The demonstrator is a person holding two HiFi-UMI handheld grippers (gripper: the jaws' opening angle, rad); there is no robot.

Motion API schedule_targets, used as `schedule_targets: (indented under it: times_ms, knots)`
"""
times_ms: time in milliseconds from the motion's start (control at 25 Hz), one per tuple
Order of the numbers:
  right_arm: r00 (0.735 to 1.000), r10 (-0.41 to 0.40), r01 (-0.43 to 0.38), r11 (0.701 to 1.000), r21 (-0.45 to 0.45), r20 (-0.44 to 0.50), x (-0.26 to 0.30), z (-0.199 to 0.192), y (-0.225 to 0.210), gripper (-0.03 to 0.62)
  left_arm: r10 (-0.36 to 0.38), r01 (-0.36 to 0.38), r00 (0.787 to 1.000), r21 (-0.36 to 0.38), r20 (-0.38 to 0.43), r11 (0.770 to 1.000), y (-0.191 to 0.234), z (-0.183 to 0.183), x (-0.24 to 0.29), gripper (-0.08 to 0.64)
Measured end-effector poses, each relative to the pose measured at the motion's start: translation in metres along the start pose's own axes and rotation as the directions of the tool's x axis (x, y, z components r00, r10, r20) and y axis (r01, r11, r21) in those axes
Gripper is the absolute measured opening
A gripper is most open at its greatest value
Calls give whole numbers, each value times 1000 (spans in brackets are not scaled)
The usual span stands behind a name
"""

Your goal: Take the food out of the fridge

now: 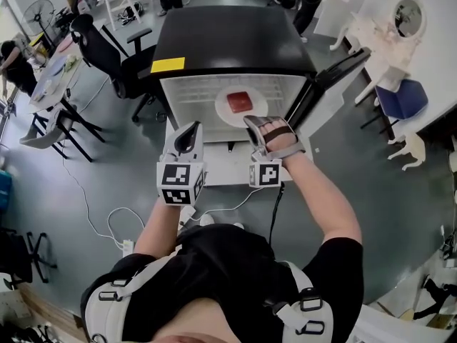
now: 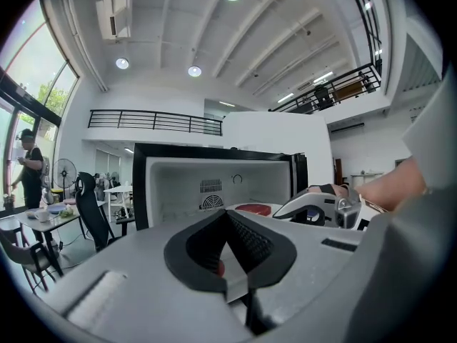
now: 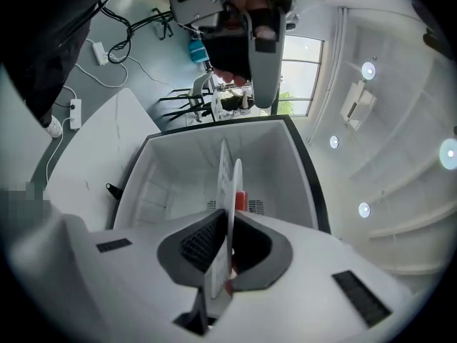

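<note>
Two grippers are nearest us. Our left gripper, jaws together on nothing, hangs at nine o'clock of our right gripper, which is clamped on the rim of a white plate. Farther, at eleven o'clock, red food lies on that plate inside the open black fridge.

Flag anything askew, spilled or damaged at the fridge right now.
Nothing is spilled or damaged. One oddity: the plate carrying the red food is held only by one rim edge in the right gripper, at the open fridge.
</note>
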State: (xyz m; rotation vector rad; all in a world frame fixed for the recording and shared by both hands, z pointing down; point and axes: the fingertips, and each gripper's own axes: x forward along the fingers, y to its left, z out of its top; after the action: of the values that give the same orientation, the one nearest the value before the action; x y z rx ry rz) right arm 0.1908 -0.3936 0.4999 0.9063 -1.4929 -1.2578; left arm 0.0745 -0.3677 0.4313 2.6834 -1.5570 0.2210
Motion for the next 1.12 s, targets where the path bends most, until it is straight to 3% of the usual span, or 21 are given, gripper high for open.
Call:
schedule_targets:
  times_ms: [320, 640, 1120]
  knots:
    - [1000, -19, 19, 1000, 13, -20, -43, -6, -17, 28, -43, 43, 999, 7, 11, 999, -13, 6, 6, -2]
    - [997, -55, 52, 998, -35, -61, -90, -23, -26, 28, -100, 100, 995, 4, -3, 995, -35, 3, 16, -2]
    - [993, -61, 58, 998, -32, -104, -112, -35, -22, 28, -144, 144, 990, 20, -11, 989, -58, 3, 22, -2]
